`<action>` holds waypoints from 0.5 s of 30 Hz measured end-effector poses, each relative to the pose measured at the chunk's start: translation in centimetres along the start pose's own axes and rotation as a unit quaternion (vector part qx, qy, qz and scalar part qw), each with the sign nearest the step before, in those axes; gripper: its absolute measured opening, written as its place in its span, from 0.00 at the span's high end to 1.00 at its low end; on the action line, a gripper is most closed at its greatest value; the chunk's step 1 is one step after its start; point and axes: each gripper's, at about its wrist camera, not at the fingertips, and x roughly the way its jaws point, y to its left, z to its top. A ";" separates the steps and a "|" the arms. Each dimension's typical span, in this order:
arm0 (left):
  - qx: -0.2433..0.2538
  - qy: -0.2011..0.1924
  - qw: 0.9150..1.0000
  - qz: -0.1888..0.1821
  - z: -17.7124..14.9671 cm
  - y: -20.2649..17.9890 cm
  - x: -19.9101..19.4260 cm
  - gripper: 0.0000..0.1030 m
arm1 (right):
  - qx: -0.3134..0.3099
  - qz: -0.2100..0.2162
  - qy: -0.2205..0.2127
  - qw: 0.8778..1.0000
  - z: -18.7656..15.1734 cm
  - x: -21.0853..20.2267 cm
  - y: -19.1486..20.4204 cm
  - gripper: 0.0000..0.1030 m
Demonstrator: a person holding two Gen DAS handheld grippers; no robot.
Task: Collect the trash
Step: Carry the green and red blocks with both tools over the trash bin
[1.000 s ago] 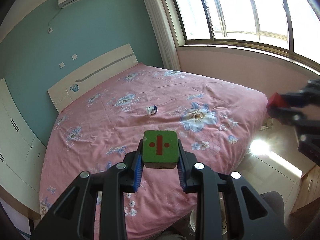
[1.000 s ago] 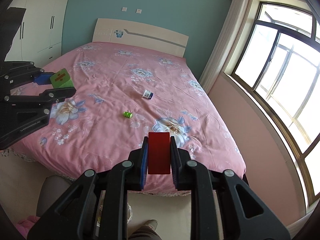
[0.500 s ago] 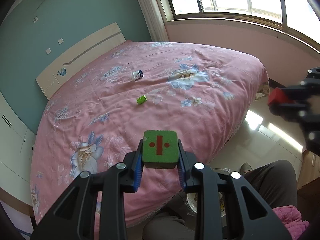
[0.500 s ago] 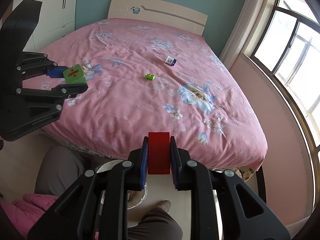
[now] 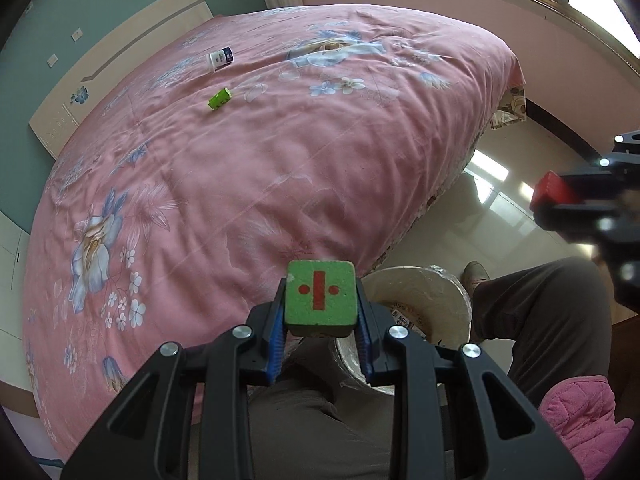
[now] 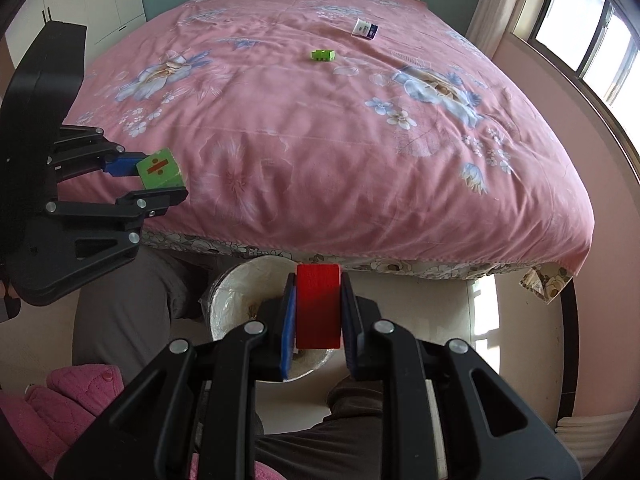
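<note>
Past the bed's [image 6: 360,160] foot edge, your grippers have dropped toward the bin [image 6: 236,300]: left gripper [image 5: 320,312] pinching green block [image 5: 320,300], right gripper [image 6: 318,312] pinching red block [image 6: 319,308].

green block [image 5: 320,299] bears a red division sign (other print is unreadable).

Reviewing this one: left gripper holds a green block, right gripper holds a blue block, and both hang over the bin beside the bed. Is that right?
Not quite: the right gripper holds a red block, not a blue one, as the right wrist view shows; only its pads are blue. The rest stands: the left gripper holds the green block, both near the bin beside the bed.
</note>
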 end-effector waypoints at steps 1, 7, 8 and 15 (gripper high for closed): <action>0.001 0.008 1.000 -0.006 -0.3 -0.3 0.7 0.69 | 0.007 0.007 0.009 1.000 -0.4 0.9 -0.1 0.79; 0.002 0.053 0.998 -0.023 -2.3 -1.8 4.8 0.69 | 0.026 0.031 0.057 0.998 -3.0 5.9 0.5 0.79; 0.002 0.060 0.998 -0.025 -2.7 -2.0 5.4 0.69 | 0.028 0.035 0.064 0.997 -3.4 6.6 0.6 0.79; -0.009 0.091 0.995 -0.033 -4.3 -2.9 9.1 0.69 | 0.047 0.050 0.108 0.992 -5.6 11.6 0.9 0.79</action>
